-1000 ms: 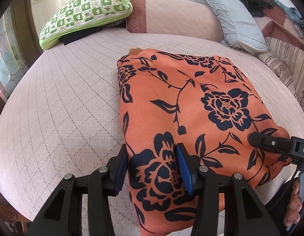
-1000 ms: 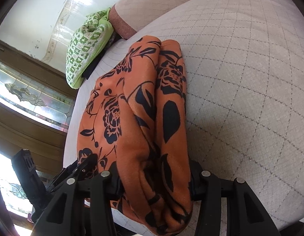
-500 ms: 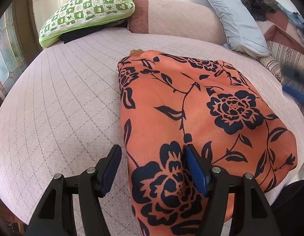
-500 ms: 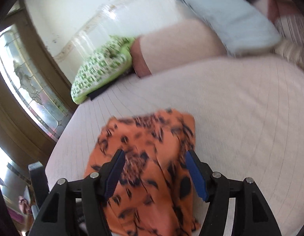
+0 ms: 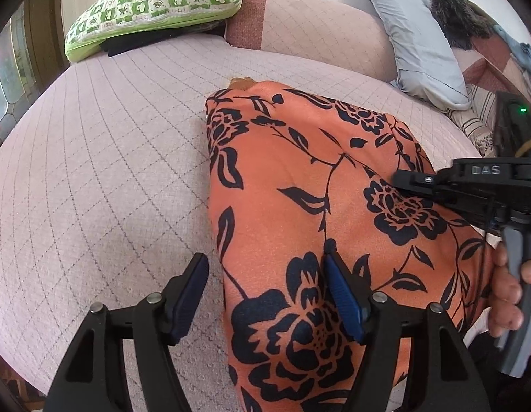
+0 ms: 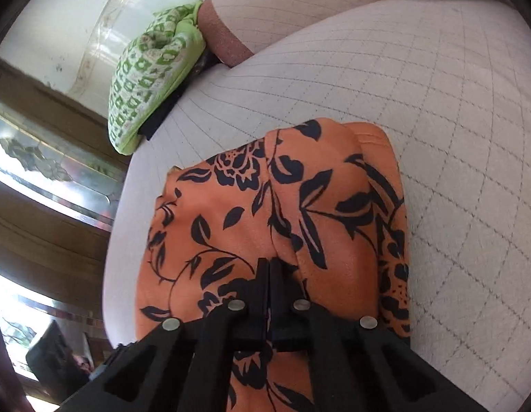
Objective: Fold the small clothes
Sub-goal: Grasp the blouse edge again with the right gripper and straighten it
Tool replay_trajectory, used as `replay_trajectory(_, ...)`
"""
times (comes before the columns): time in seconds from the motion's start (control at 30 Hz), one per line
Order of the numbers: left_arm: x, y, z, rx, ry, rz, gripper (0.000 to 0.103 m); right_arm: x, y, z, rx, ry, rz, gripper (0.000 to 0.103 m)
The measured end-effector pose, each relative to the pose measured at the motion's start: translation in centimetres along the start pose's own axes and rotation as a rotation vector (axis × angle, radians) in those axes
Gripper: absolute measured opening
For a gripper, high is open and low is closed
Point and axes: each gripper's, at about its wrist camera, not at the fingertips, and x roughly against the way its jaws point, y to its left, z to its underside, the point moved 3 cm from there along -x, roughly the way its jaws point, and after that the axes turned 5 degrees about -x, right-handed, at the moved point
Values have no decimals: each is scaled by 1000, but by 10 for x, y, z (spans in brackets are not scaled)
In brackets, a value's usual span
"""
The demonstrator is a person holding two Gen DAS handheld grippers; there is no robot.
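Note:
A folded orange garment with dark blue flowers (image 5: 300, 189) lies on the pale quilted bed (image 5: 111, 171). My left gripper (image 5: 264, 264) is open and straddles the garment's near left edge: one pad over the cloth, the other over bare quilt. In the left wrist view my right gripper (image 5: 403, 180) reaches in from the right with its tip on top of the garment, a hand (image 5: 506, 292) on its handle. In the right wrist view its fingers are pressed together, so the right gripper (image 6: 269, 267) is shut, low over the garment (image 6: 231, 213), with no cloth seen between the pads.
A green-and-white patterned pillow (image 5: 155, 3) lies at the bed's far left, also the green pillow (image 6: 148, 72). A pink bolster (image 5: 317, 24) runs along the back, a grey pillow (image 5: 416, 44) leans at the far right. A glass-panelled wooden frame (image 6: 42, 158) borders the bed.
My right gripper let go of the garment's folded edge, swung up and away, then came back shut onto the garment's top. My left gripper's jaws widened slightly and barely moved.

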Motion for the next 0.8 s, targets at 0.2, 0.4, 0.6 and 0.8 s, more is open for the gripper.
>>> replay_trajectory(0.2,5,5,5,24,2,12,71,41,17,30,83,-23,-21,7)
replay_trajectory(0.4,11,1,6,-11,-16,-13,71,53,8,70,187,-29,102,5)
replay_trajectory(0.6,16,0,10,-44,-31,-32,71,58,-18,74,98,-19,28,0)
replay_trajectory(0.8,22,-2,6,-58,-33,-66,71,72,0,77,193,-81,38,5)
